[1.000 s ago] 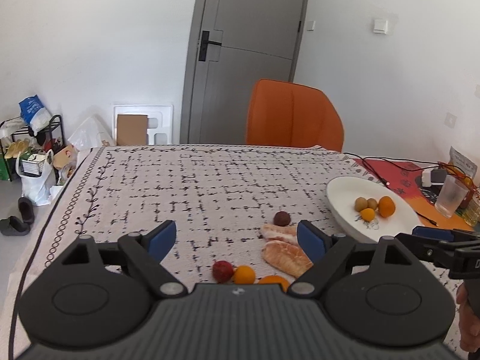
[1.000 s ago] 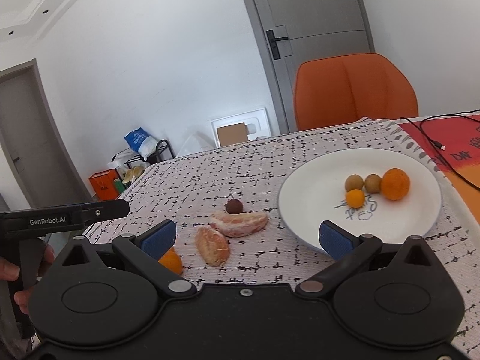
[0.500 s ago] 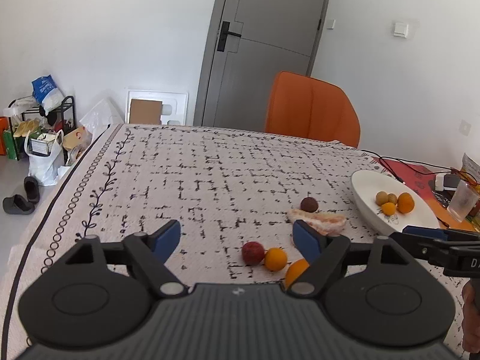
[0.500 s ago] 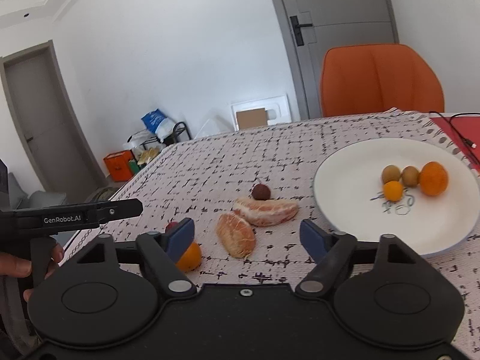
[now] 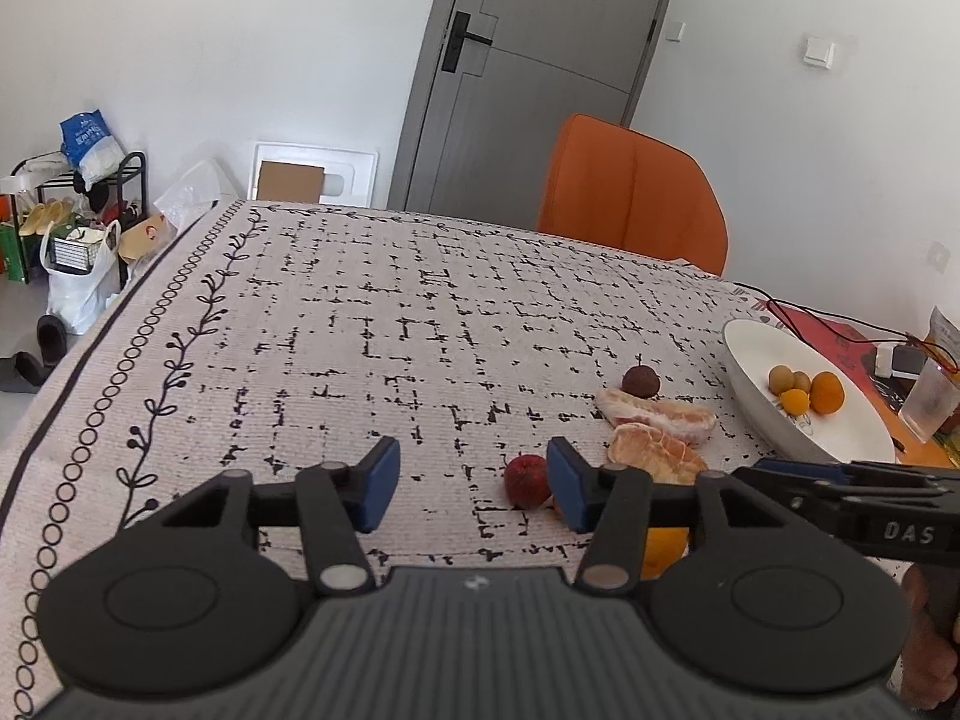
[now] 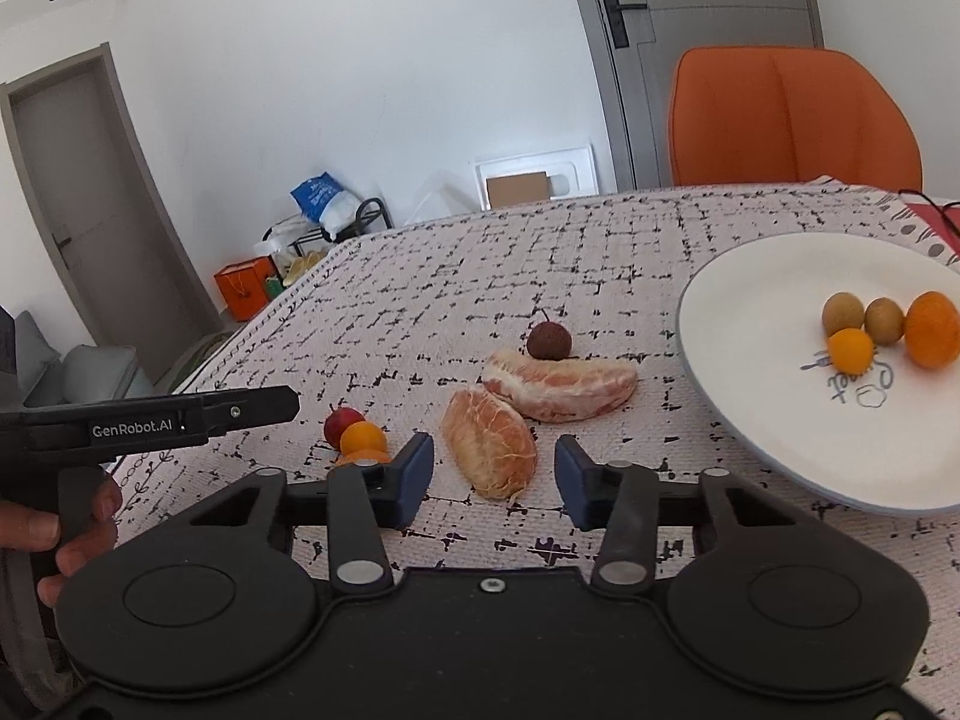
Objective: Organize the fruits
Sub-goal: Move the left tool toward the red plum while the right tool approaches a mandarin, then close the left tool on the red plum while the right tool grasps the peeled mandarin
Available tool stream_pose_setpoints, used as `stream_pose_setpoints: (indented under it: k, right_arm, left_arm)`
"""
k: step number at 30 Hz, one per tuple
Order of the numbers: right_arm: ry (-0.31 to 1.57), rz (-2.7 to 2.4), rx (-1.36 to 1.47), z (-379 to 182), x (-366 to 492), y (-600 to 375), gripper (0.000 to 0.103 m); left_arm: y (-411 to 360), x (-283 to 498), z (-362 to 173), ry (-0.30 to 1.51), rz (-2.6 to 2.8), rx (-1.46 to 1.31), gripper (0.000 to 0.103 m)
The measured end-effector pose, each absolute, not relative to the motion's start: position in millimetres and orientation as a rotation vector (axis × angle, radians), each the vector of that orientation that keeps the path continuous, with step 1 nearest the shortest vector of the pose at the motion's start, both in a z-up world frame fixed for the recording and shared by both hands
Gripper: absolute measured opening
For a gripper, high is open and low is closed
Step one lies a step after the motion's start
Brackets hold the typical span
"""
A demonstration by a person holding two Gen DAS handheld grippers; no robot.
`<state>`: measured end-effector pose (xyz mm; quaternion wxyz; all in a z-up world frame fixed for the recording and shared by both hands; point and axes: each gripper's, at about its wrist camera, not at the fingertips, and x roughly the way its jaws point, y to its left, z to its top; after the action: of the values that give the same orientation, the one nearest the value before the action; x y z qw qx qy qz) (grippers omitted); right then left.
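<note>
Altogether, four fruits (image 6: 885, 327) on one plate (image 6: 756, 324).

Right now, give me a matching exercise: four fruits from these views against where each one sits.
Things:
1. kumquat
2. red fruit
3. brown fruit
4. near pomelo piece

Places:
A. on the cloth, at the far pomelo piece's far edge
B. on the plate
C. just ahead of the right gripper
D. on the cloth, beside a small orange

Pairs: 1-B, 2-D, 3-A, 4-C
</note>
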<state>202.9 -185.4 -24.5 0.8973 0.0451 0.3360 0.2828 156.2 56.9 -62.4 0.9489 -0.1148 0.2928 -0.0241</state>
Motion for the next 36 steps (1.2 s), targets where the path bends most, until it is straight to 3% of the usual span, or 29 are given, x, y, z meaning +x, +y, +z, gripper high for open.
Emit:
stream_pose_setpoints:
  k: [14, 20, 22, 25, 31, 34, 36]
  right_arm:
    - [0.728, 0.604, 0.053, -41.4, 214.8, -168.1, 0.042]
    - [0.714, 0.603, 0.034, -42.2, 219.4, -164.6, 0.041]
    - [0.705, 0.591, 0.017, -42.5, 218.8, -164.3, 0.026]
    - [0.717, 0.588, 0.046, -41.1, 219.5, -171.7, 0.018]
    - [0.731, 0.601, 0.051, -38.8, 208.3, -182.6, 0.014]
    - [0.741, 0.604, 0.056, -38.0, 203.4, -187.1, 0.014]
    - [0.751, 0.602, 0.052, -36.9, 203.0, -187.2, 0.015]
  left_arm:
    - [48.4, 172.2, -73.3, 0.623, -0.097, -0.227, 0.034]
    - [43.7, 177.8, -76.0, 0.634, -0.113, -0.229, 0.033]
    - [42.0, 179.2, -75.3, 0.636, -0.112, -0.224, 0.033]
    - [40.7, 181.0, -73.9, 0.640, -0.117, -0.231, 0.033]
    - [35.6, 181.2, -74.6, 0.632, -0.128, -0.232, 0.030]
    - [36.8, 182.4, -75.6, 0.636, -0.134, -0.253, 0.017]
    - [39.1, 183.0, -76.1, 0.645, -0.138, -0.263, 0.016]
